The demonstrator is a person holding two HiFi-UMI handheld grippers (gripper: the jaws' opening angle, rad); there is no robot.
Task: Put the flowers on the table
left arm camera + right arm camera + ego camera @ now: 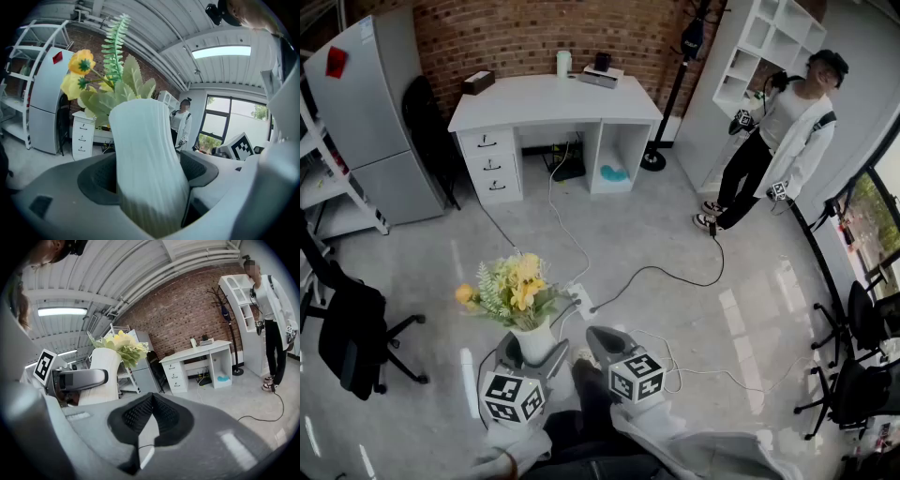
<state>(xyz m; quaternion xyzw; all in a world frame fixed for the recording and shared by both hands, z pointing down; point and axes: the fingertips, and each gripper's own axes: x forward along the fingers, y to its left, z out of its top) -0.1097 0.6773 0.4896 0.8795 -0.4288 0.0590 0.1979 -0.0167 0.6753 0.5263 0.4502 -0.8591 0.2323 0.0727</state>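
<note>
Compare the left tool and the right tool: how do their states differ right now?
On the left tool the jaws stand wide apart, clamped on the white ribbed vase; on the right tool they are closed together. The left tool carries the vase with its yellow flowers; the right tool holds nothing. Both are grey and held side by side.

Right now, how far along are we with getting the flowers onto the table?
Done: the white vase of yellow flowers is picked up, clamped in the left hand-held gripper. In hand: it is carried above the floor; the right hand-held gripper is shut and empty. Left: cross to the white desk by the brick wall and set the vase down there.
</note>
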